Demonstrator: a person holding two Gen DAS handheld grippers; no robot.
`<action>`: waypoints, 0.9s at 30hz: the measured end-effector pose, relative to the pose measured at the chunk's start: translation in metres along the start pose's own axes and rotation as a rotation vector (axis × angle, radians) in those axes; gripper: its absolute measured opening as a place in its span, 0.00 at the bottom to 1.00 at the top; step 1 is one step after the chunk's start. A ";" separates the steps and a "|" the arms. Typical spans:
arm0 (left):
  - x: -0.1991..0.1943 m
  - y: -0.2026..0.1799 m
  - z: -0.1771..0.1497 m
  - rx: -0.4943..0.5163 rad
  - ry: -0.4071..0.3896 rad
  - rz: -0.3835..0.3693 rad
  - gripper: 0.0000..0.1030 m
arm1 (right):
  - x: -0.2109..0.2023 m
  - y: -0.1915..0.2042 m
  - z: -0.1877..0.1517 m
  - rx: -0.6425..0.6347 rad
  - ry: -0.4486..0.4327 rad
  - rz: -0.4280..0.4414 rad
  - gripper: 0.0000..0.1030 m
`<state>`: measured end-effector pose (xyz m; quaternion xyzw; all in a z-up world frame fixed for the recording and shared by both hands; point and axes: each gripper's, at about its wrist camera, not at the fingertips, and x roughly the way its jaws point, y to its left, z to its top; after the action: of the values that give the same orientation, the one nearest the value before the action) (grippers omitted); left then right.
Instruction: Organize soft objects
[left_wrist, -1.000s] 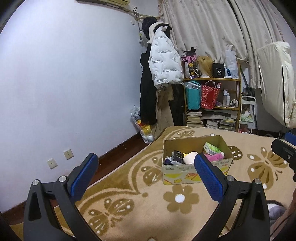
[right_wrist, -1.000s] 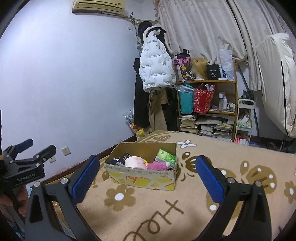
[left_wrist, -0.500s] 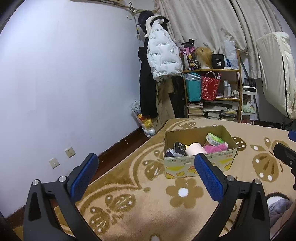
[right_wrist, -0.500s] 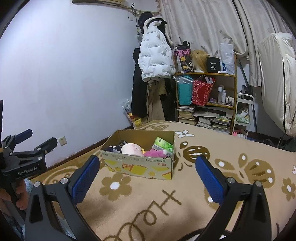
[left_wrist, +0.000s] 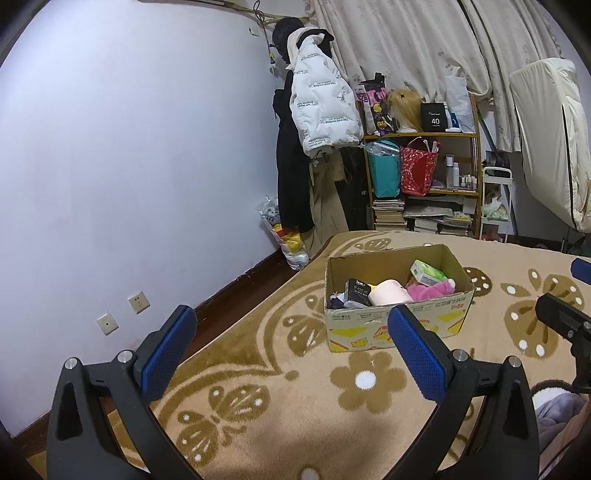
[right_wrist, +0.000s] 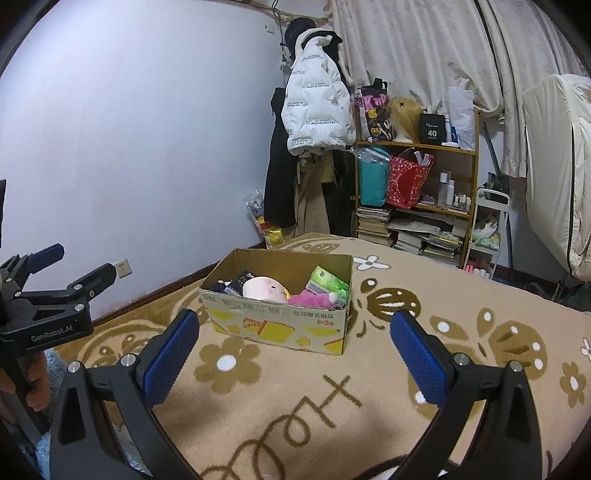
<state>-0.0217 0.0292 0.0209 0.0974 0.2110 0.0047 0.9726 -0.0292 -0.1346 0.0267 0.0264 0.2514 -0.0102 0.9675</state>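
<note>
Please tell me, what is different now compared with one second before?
Both open grippers, left gripper and right gripper, tilted downward, so the cardboard box sits higher in both views. Nothing was grasped or released. The box's contents and the blanket are unchanged.

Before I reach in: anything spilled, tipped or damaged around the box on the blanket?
Nothing stands out. The cardboard box sits upright on the blanket, its contents all inside, the pink plush included. Nothing lies loose beside it. Both the left hand-held gripper and right hand-held gripper are open and empty.
</note>
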 end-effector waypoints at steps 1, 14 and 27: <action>0.001 0.000 0.000 -0.001 0.001 0.002 0.99 | 0.001 0.000 0.000 0.000 0.004 0.000 1.00; 0.008 0.004 -0.003 -0.005 0.015 -0.005 1.00 | 0.005 -0.005 -0.001 0.024 0.018 -0.006 1.00; 0.009 0.003 -0.004 0.000 0.018 -0.003 1.00 | 0.007 -0.009 -0.006 0.035 0.026 -0.010 1.00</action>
<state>-0.0149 0.0338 0.0144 0.0969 0.2199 0.0044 0.9707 -0.0260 -0.1431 0.0175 0.0422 0.2638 -0.0191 0.9635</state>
